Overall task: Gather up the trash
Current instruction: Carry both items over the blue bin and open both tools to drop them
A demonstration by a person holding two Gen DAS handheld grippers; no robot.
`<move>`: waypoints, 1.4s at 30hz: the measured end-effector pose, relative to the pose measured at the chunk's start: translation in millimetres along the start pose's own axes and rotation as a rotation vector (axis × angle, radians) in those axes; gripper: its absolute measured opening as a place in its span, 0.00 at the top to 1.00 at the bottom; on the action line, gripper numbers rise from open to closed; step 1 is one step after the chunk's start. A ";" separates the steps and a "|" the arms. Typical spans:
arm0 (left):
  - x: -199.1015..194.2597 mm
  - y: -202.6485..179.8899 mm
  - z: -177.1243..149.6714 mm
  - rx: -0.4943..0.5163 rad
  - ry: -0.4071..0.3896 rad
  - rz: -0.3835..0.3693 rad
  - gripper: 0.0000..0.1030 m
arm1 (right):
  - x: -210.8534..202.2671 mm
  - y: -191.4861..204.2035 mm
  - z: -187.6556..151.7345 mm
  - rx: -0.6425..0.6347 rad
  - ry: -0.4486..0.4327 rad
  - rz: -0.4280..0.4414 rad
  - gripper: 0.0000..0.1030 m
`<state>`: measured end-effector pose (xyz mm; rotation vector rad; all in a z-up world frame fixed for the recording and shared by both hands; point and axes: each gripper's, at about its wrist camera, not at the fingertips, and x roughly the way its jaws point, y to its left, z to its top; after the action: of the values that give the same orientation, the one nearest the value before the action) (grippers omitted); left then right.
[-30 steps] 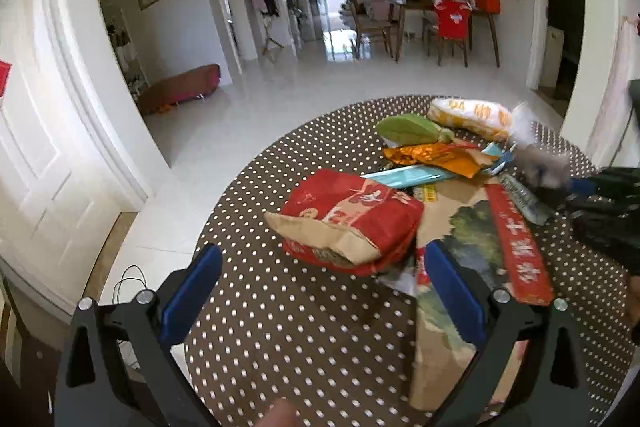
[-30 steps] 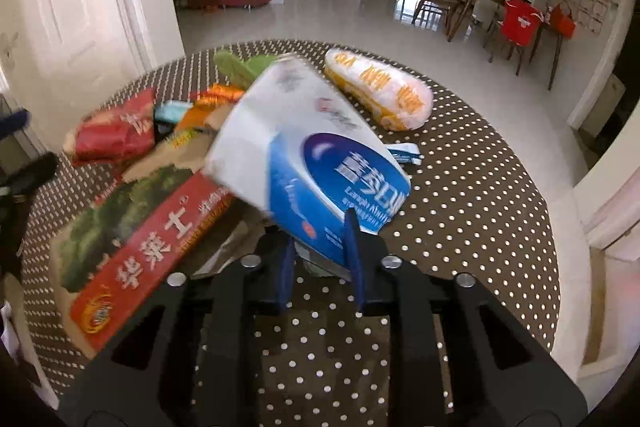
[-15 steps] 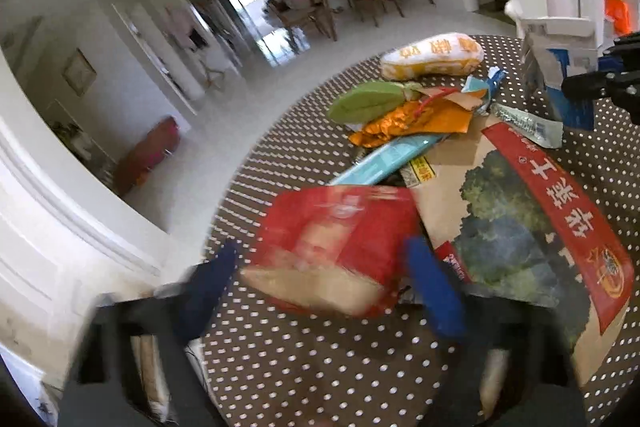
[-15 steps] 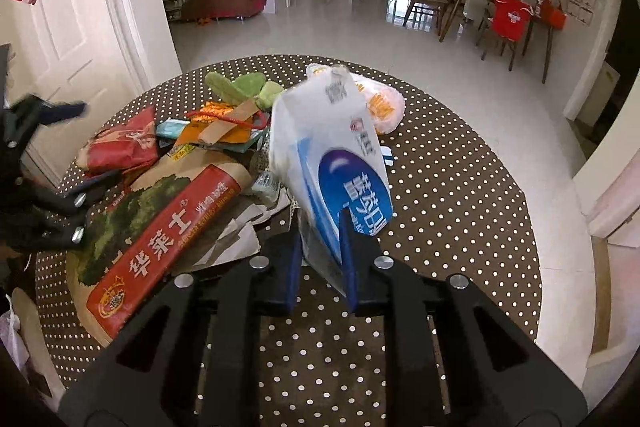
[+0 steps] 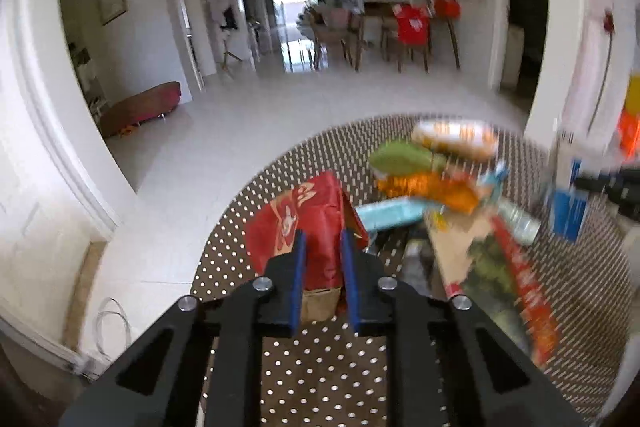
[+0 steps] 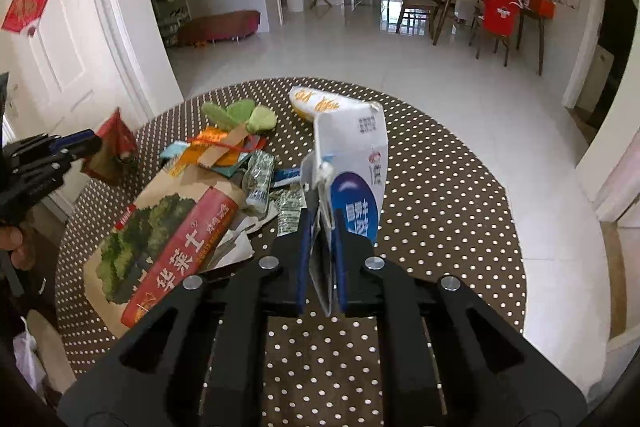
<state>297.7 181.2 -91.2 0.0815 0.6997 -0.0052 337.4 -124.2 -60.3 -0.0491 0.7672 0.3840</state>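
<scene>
My left gripper (image 5: 322, 239) is closing its jaws on a red snack bag (image 5: 304, 215), which stands up between the blue pads at the near left of the dotted round table (image 6: 440, 207). The right wrist view shows that gripper (image 6: 80, 143) and the red bag (image 6: 114, 143) at the table's left edge. My right gripper (image 6: 322, 223) is closing tight on a flattened white and blue carton (image 6: 356, 163), held upright above the table. A heap of trash lies between them: a big paper bag with a red band (image 6: 168, 239), an orange wrapper (image 6: 216, 139), a green wrapper (image 6: 240, 113) and clear wrappers (image 6: 260, 175).
A white and orange snack bag (image 6: 316, 103) lies at the table's far side. A person's hand (image 6: 10, 239) shows at the left edge, with a white plastic bag (image 6: 24, 355) below it. White doors stand to the left, and tiled floor runs beyond the table.
The left gripper went from wide open to closed on the red bag, which now stands upright and lifted. The right gripper rose with the carton and turned it more edge-on.
</scene>
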 end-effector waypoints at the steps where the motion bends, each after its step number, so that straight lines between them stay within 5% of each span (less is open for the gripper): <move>1: -4.0 3.4 2.8 -0.027 -0.011 -0.001 0.88 | -3.4 -8.3 0.6 0.012 -0.004 0.003 0.90; 9: -1.8 1.9 7.0 -0.056 -0.001 0.024 0.85 | -10.7 -27.6 -10.7 0.052 0.003 0.013 0.91; 10: -0.5 -2.2 6.3 -0.044 0.002 0.039 0.79 | -10.7 -26.9 -11.9 0.050 0.011 0.015 0.90; 11: 2.0 -4.0 6.7 -0.045 0.007 0.056 0.55 | -10.0 -25.9 -12.1 0.049 0.016 0.016 0.90; 13: 11.5 -6.0 5.0 -0.029 0.043 0.091 0.31 | -8.2 -25.4 -14.1 0.050 0.023 0.018 0.90; 16: 33.2 -9.9 -3.9 -0.015 0.094 0.080 0.35 | -6.9 -23.9 -16.0 0.052 0.026 0.022 0.90; 17: 38.1 -9.6 -5.7 -0.026 0.108 0.052 0.62 | -7.0 -23.6 -15.5 0.052 0.028 0.023 0.90; 18: 40.5 -7.0 -8.0 -0.037 0.119 0.038 0.66 | -7.3 -23.8 -15.9 0.053 0.029 0.023 0.90; 31: -28.9 -29.0 26.7 -0.112 -0.085 -0.024 0.71 | -47.2 -79.0 -24.8 0.181 -0.042 0.015 0.91; 37: -61.1 -83.7 47.5 -0.111 -0.162 -0.212 0.71 | -86.0 -130.1 -38.7 0.264 -0.085 -0.040 0.92; 42: -54.8 -145.9 51.5 -0.073 -0.133 -0.366 0.71 | -108.8 -189.1 -69.7 0.370 -0.086 -0.107 0.93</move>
<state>284.2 30.6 -27.4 -0.1171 0.5733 -0.3323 287.1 -347.6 -54.0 0.2710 0.7368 0.1371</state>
